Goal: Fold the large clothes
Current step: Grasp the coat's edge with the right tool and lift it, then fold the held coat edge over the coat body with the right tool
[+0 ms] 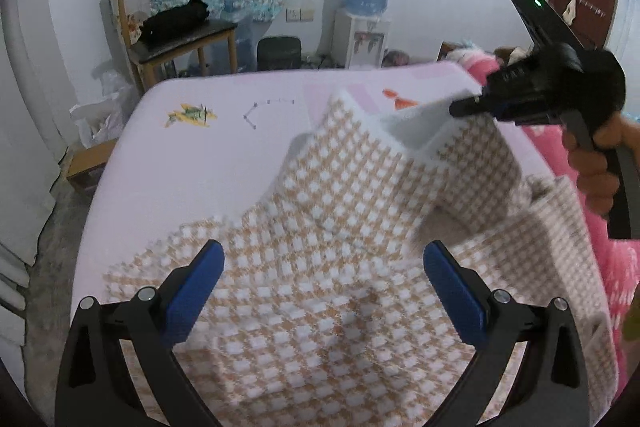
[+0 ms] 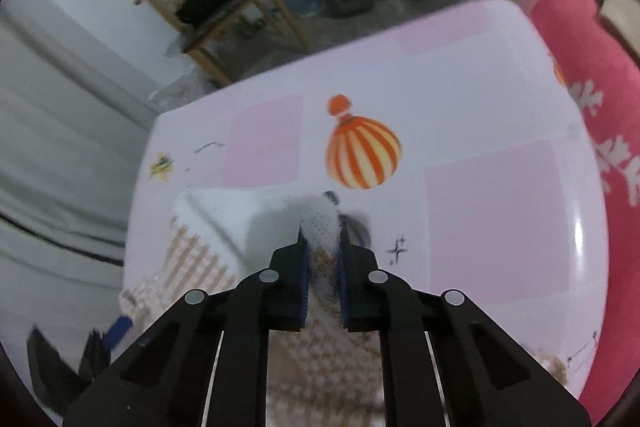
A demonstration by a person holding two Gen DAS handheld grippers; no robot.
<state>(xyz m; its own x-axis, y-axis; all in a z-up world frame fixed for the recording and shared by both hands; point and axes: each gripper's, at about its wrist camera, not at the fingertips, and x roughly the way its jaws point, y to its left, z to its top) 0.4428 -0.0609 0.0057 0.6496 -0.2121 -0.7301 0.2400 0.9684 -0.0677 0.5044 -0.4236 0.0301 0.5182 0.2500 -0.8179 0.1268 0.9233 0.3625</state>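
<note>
Left-wrist view showed the pale pink bed sheet (image 1: 192,163), printed with a small plane and an orange balloon, spread across the whole work surface, with your brown-and-white checked garment (image 1: 320,307) lying over its near half. One white-edged corner of that garment was lifted clear of the sheet, pinched in your right gripper (image 1: 456,109), which your hand (image 1: 596,167) held up at the right side of the frame. From the right-wrist view, your right gripper (image 2: 323,247) had its blue pads (image 2: 304,267) pressed together on that fuzzy white hem, the striped balloon print (image 2: 362,151) just beyond the tips. Your left gripper (image 1: 324,259) hovered low over the flat part of the garment, its blue fingers (image 1: 200,283) spread wide apart with nothing between them but the cloth beneath. A pink patterned blanket (image 1: 560,163) lay along the sheet's right edge.
</note>
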